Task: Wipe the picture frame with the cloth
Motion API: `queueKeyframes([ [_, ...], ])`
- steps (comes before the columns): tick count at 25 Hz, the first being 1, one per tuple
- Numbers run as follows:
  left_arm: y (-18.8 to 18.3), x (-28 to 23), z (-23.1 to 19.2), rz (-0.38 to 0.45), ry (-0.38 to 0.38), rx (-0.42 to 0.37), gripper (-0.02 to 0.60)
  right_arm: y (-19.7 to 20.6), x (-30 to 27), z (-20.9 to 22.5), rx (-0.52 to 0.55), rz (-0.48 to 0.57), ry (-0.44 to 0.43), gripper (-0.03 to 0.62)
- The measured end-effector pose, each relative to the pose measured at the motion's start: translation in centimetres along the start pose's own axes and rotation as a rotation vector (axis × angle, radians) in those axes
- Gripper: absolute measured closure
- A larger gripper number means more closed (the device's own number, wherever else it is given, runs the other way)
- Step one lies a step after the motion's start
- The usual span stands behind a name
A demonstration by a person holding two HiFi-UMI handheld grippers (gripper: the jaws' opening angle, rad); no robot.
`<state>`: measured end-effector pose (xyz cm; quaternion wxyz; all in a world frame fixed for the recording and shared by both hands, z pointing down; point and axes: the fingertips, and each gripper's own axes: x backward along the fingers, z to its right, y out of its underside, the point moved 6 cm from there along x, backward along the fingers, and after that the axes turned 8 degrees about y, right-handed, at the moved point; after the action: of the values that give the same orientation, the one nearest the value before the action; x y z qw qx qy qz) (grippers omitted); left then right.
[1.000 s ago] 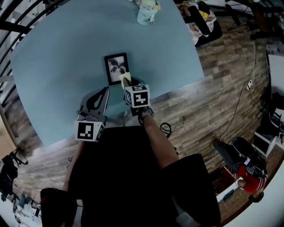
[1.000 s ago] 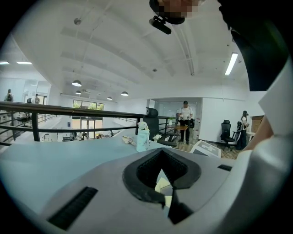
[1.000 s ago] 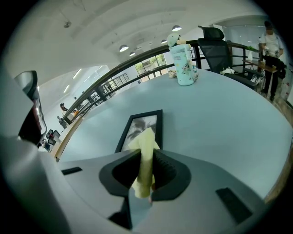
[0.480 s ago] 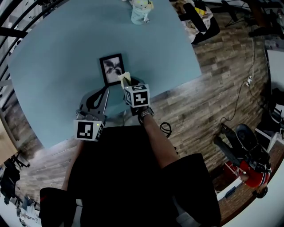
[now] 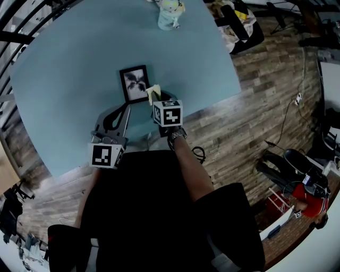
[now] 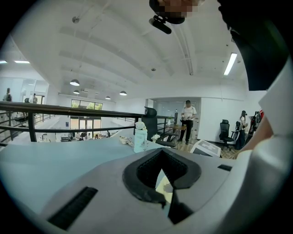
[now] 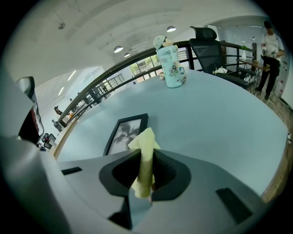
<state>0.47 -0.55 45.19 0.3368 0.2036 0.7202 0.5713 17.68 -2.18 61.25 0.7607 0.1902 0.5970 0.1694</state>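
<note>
Picture frame [image 5: 134, 84] lies just beyond right gripper's [image 7: 145, 170] clamped cloth [image 7: 144, 146]

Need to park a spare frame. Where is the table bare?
Bare: the broad table stretch left of the picture frame, and the right side between it and the bottle. Crowded: the near edge, around the left gripper, right gripper and cloth.
</note>
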Motion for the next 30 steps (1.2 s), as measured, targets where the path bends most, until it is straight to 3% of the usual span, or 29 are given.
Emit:
queueKeyframes([
  [10,-0.1,1.1,-1.2,0.029,-0.051,0.019,0.584,-3.8,1.3,-1.2,0.062,0.088,-0.011,0.536],
  [30,-1.3,6.0,-5.5,0.108,-0.218,0.037,0.584,-14.5,14.1,-9.7,0.252,0.508,-0.169,0.536],
])
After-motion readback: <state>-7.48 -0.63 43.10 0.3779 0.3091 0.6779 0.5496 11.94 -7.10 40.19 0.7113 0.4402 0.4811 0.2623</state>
